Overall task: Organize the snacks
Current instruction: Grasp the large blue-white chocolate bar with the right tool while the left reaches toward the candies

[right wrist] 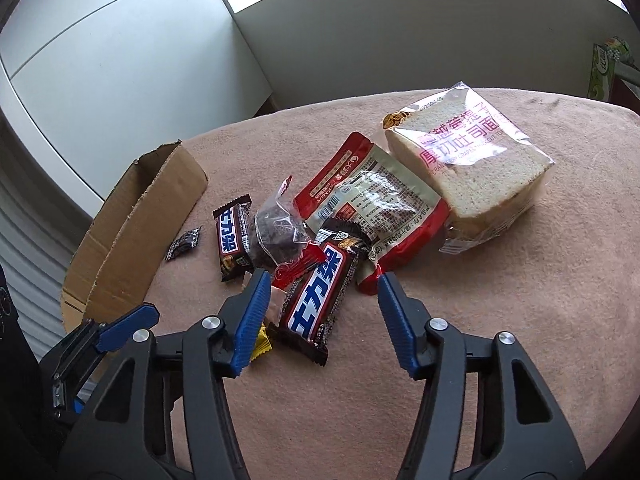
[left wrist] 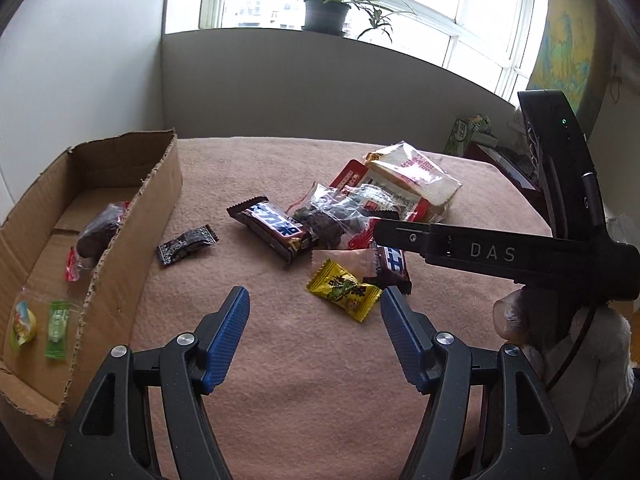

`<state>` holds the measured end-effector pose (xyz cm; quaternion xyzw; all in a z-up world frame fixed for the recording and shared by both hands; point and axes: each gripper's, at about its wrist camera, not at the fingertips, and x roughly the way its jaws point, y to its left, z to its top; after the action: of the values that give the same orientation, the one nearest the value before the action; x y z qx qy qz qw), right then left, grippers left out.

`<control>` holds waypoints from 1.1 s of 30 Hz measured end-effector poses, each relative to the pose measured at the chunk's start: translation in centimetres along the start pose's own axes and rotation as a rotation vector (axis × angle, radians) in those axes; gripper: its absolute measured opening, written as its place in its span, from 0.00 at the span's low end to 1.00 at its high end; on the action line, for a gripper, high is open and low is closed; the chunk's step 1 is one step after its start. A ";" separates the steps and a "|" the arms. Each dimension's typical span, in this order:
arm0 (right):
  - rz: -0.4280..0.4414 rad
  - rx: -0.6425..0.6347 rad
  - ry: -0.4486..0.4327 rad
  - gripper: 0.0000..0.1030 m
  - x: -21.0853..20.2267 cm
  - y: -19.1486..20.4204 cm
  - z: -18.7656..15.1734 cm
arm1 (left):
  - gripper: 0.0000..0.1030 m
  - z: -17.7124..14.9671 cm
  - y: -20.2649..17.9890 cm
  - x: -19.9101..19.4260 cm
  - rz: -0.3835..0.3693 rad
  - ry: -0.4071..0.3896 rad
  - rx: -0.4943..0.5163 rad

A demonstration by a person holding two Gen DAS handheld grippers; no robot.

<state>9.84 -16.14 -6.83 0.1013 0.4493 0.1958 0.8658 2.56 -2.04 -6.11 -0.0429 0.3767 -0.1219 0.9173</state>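
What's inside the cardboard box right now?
The cardboard box holds a dark cake in clear wrap, a green candy and a yellow-green one; its near wall hides the rest.

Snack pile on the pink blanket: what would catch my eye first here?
Probably the heap of wrappers mid-table: a bagged bread loaf at the back and a chocolate bar in front, lying between the open right tongs. Left of it sits a torn cardboard box already holding a few sweets, while the left tongs hover open near a yellow candy.

Box [left wrist: 120, 216] left – snack pile [left wrist: 352, 216] right, perhaps overlapping, on cloth [left wrist: 320, 360].
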 end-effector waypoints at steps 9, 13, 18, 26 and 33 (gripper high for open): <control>-0.005 0.002 0.031 0.52 1.4 -0.5 0.2 | 0.60 0.5 -1.4 2.4 -0.019 0.068 0.007; -0.001 -0.009 0.037 0.48 1.4 -0.7 0.3 | 0.53 0.5 -1.4 3.6 -0.004 0.088 0.012; 0.013 0.001 0.041 0.45 0.8 -1.5 0.1 | 0.38 0.3 -0.9 4.4 0.004 0.117 -0.002; -0.016 -0.042 0.035 0.45 0.3 -0.5 -0.6 | 0.36 0.5 -0.8 4.4 0.008 0.117 -0.020; -0.014 -0.045 0.039 0.33 0.3 -0.7 -0.7 | 0.36 0.7 -1.3 4.8 0.019 0.120 -0.012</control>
<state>9.62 -16.59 -7.72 0.0747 0.4620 0.2019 0.8603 6.11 -4.51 -8.69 -0.0374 0.4320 -0.1131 0.8940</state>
